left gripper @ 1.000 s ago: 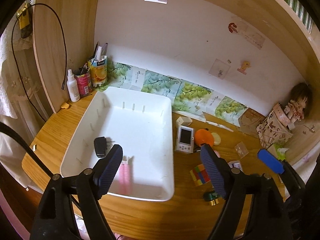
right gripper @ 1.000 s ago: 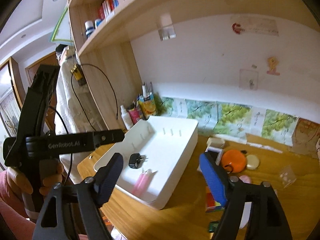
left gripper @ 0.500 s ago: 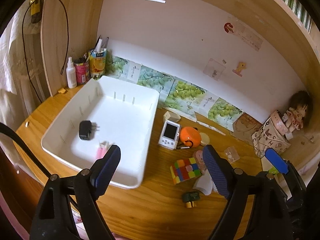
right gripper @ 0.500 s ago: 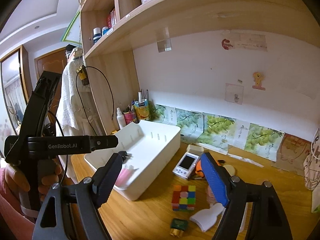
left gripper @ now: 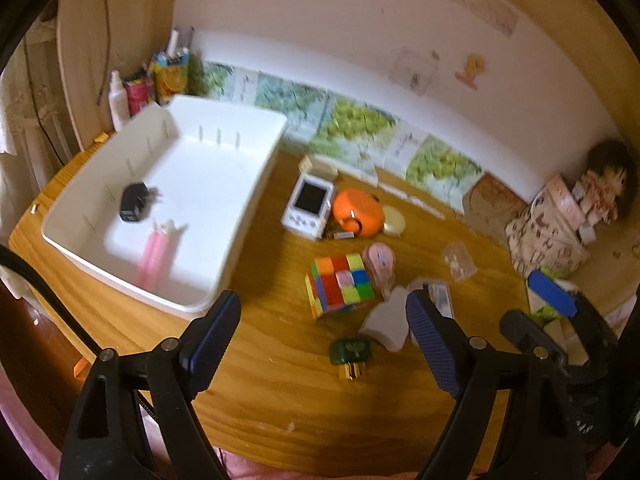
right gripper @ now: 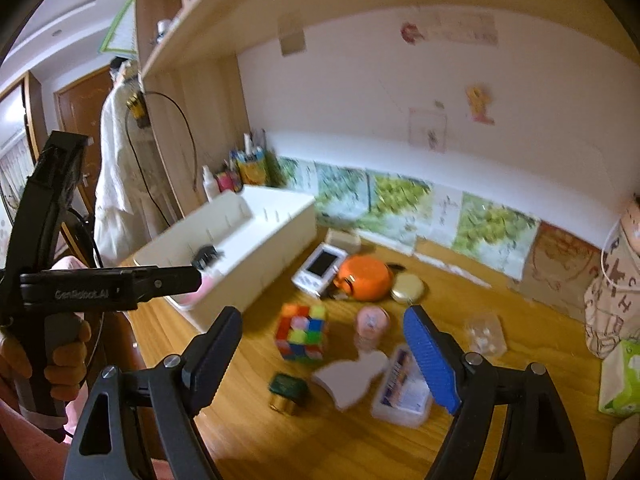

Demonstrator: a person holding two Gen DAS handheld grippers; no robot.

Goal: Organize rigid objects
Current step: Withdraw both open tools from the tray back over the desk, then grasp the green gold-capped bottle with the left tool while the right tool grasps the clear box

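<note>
In the bin [left gripper: 244,184] lies a charger [left gripper: 134,202]; right of it, on the desk [left gripper: 280,384], a cube [left gripper: 340,283].

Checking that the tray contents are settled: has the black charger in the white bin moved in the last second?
No. The black charger sits beside the pink tubes near the white bin's left wall, as before; only the camera's view has shifted.

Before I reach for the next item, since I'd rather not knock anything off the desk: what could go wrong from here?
The cube, pink figure and white flat piece lie close together, so the open left gripper may nudge a neighbour when it closes on one. The green bottle lies nearest the desk's front edge and might roll. The right gripper is aimed at the same cluster, so the two could collide.
</note>
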